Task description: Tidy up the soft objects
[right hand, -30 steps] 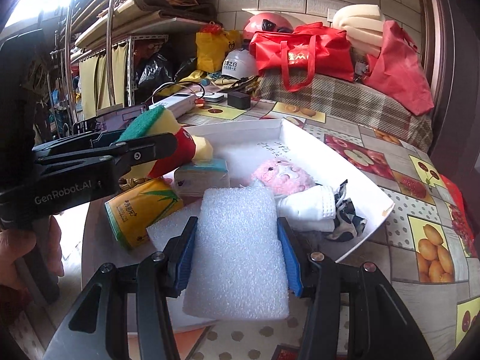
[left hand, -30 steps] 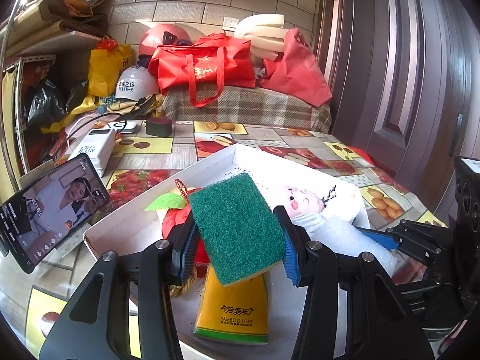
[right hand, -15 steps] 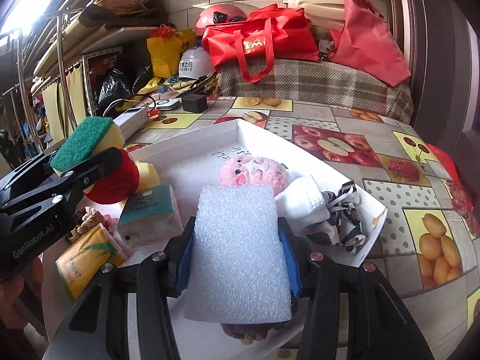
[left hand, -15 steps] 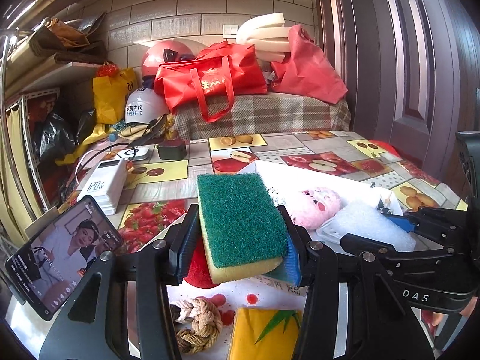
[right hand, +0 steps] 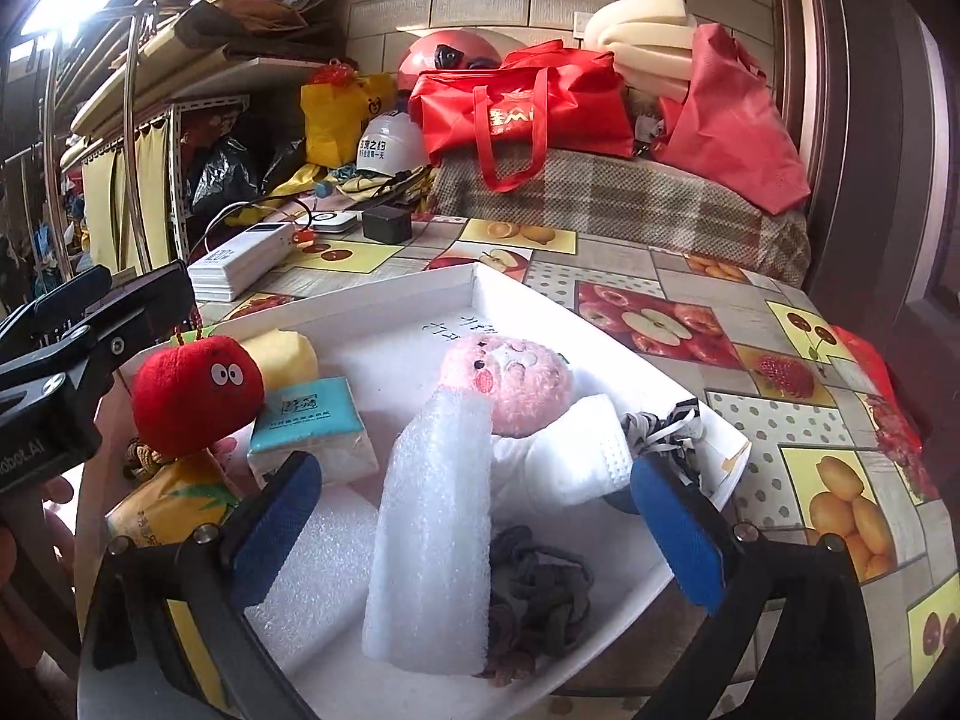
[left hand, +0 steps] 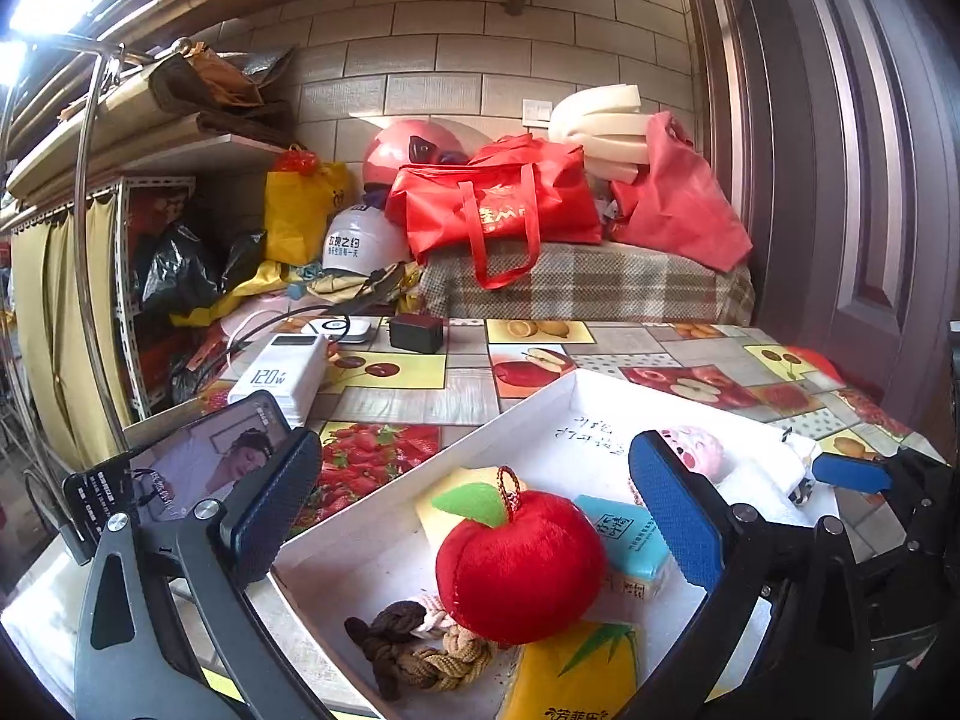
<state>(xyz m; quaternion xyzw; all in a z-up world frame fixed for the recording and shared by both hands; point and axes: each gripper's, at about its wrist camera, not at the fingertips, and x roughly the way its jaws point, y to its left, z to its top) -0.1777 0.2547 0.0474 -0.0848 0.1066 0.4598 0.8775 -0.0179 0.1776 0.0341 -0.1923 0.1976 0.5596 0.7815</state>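
1. My left tongs [left hand: 474, 516] are swinging open and stand wide with nothing pressed between the pads. The green-and-yellow sponge [right hand: 288, 351] they gripped a second ago now lies in the white tray [right hand: 384, 300], behind the red plush apple [left hand: 519, 564].
2. My right tongs [right hand: 474, 516] are opening too, also wide. The white foam sheet [right hand: 432, 534] they carried stands loose between the pads, leaning against the pink plush toy [right hand: 510, 381].
3. I judge both drops done, so two more soft things are in the tray, alongside the teal tissue pack [right hand: 306, 414], a braided rope [left hand: 414, 642] and a folded white cloth [right hand: 564, 450].
4. The tray sits on a table [right hand: 750, 324] covered in a fruit-print cloth; a phone [left hand: 180, 474] and a power bank [left hand: 282, 375] lie at its left.
5. Behind are a tiled wall, cluttered shelves, red bags [left hand: 498, 204] and helmets.
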